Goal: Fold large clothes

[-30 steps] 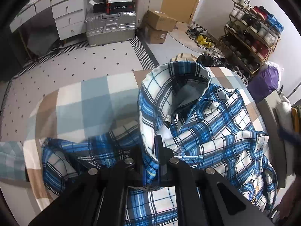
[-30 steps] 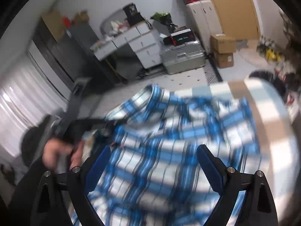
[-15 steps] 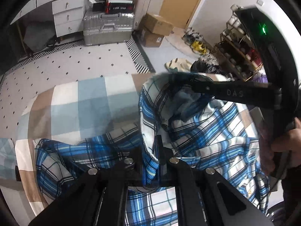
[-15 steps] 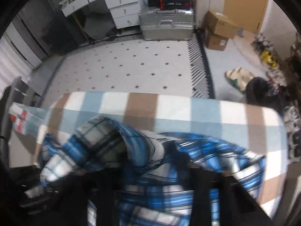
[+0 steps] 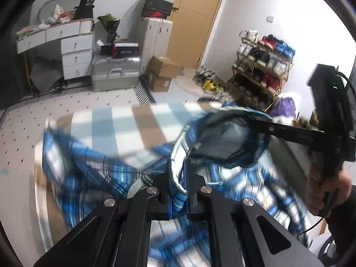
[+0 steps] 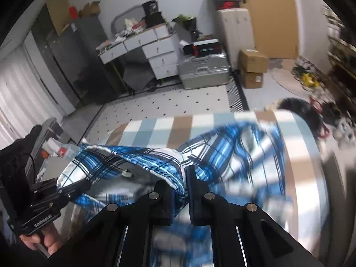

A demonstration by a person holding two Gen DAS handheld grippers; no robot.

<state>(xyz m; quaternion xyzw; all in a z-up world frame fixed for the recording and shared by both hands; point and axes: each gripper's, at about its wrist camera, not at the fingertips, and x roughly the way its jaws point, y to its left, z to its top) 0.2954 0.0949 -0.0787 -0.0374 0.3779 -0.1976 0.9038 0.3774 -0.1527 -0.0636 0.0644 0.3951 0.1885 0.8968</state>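
A blue and white plaid shirt [image 5: 93, 166] hangs lifted over a table with a checked brown, blue and white cloth [image 5: 138, 120]. My left gripper [image 5: 178, 191] is shut on the shirt's collar edge. My right gripper [image 6: 180, 189] is shut on the opposite collar edge of the shirt [image 6: 233, 151]. The right gripper also shows in the left wrist view [image 5: 244, 120], reaching in from the right; the left gripper shows in the right wrist view [image 6: 73, 184] at lower left. The shirt body is motion-blurred.
Beyond the table are a white drawer desk [image 5: 71, 44], a silver case [image 5: 115, 73], cardboard boxes [image 5: 162, 73], a shoe rack [image 5: 262, 66] and a wooden door [image 5: 198, 17]. The tiled floor [image 6: 178, 102] lies in front.
The right gripper came in and closed on the collar. Both grippers have lifted the shirt off the table, and the views now tilt up toward the room.
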